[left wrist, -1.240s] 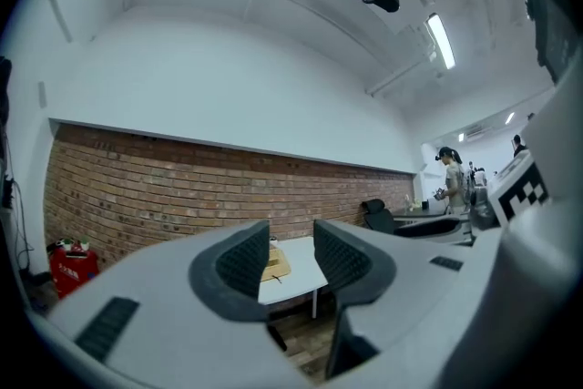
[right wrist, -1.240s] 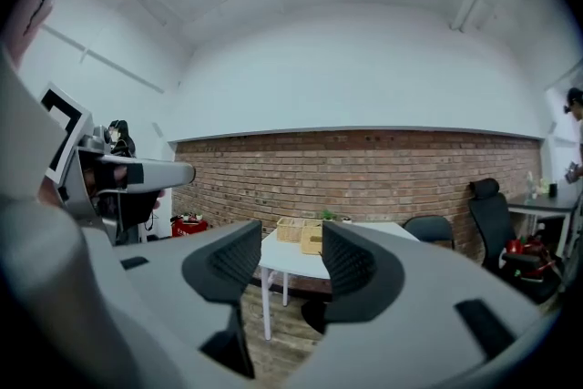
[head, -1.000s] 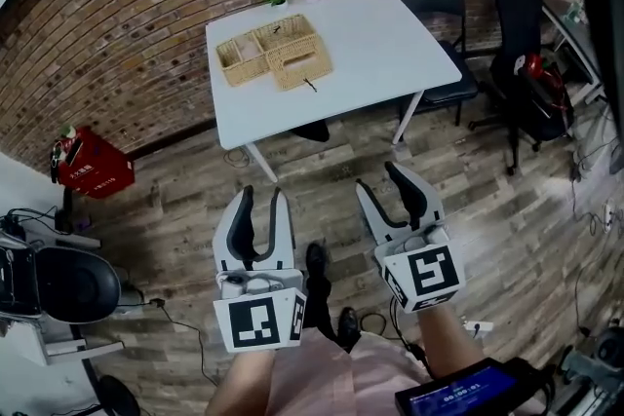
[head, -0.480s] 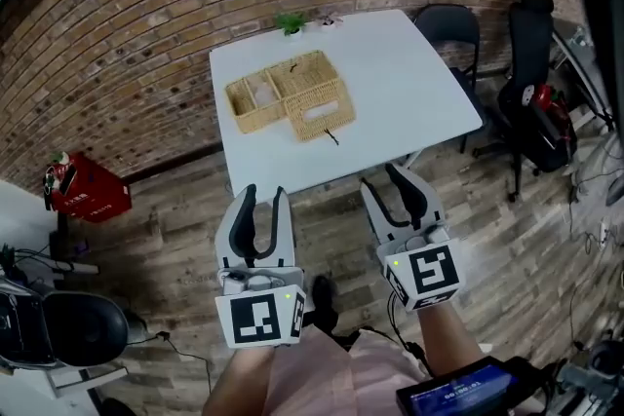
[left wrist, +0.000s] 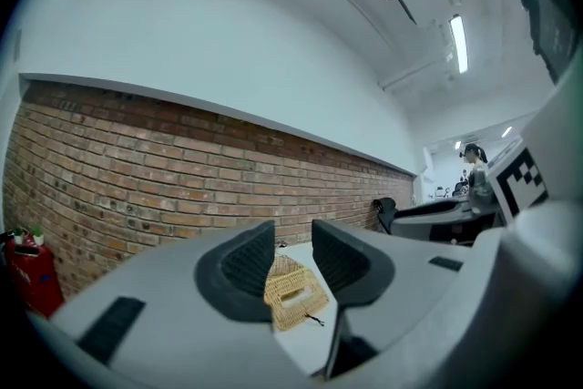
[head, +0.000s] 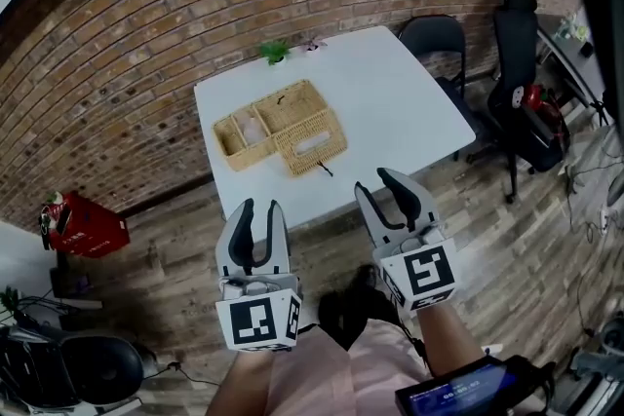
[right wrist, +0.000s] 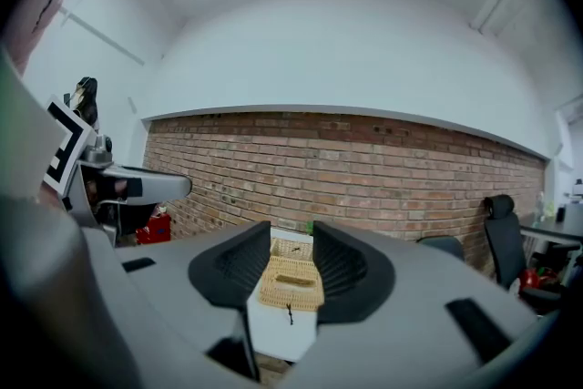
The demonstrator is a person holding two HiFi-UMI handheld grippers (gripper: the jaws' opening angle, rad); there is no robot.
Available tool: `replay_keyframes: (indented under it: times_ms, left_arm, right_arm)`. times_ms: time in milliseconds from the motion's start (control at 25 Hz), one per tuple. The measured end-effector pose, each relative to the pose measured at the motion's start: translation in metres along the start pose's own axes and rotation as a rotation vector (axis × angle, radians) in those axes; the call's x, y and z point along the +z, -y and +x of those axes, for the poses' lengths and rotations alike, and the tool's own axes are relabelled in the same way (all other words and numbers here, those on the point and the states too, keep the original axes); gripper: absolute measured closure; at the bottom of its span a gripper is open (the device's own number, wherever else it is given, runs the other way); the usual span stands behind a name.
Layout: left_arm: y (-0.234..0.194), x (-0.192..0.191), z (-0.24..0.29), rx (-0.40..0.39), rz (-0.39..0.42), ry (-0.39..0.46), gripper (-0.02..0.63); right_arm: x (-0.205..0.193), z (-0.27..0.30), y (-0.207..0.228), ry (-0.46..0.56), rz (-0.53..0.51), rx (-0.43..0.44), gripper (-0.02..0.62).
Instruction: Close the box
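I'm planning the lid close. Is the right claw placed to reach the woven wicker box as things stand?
Probably not yet: the right claw, its empty jaws just closing partway, hangs short of the white table's near edge, the woven wicker box farther in. Nothing blocks the path.

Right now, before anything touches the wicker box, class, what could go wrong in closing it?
1. The wicker box appears to sit loose on the smooth white table, so lifting its lid could slide it instead.
2. The open lid is folded out toward the near edge, so a low approach may snag the weave or its dark cord.
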State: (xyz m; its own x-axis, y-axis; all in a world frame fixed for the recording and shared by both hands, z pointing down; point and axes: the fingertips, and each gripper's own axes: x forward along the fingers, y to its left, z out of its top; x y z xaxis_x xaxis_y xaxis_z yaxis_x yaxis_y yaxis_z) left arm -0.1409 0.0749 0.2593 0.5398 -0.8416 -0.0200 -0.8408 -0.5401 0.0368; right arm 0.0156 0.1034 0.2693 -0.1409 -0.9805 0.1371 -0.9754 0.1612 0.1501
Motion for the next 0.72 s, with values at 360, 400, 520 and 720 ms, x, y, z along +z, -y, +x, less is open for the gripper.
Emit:
replay_keyframes:
  times_ms: [360,400,520,720]
  left_arm:
    - [0.004,-0.017,0.052,-0.003,0.017,-0.033,0.474]
    - [0.004,-0.019,0.06,-0.001,0.014,-0.038,0.474]
    - [0.009,-0.027,0.087,0.006,0.01,-0.048,0.474]
    - [0.017,-0.032,0.131,0.041,0.026,-0.063,0.474]
  right_arm:
    - [-0.023,0.042,0.035,-0.029,0.051,0.019,0.448]
    - [-0.026,0.048,0.04,-0.034,0.053,0.027,0.448]
    - [-0.039,0.069,0.058,-0.05,0.063,0.055,0.448]
    - [-0.046,0.109,0.091,-0.038,0.088,0.124,0.448]
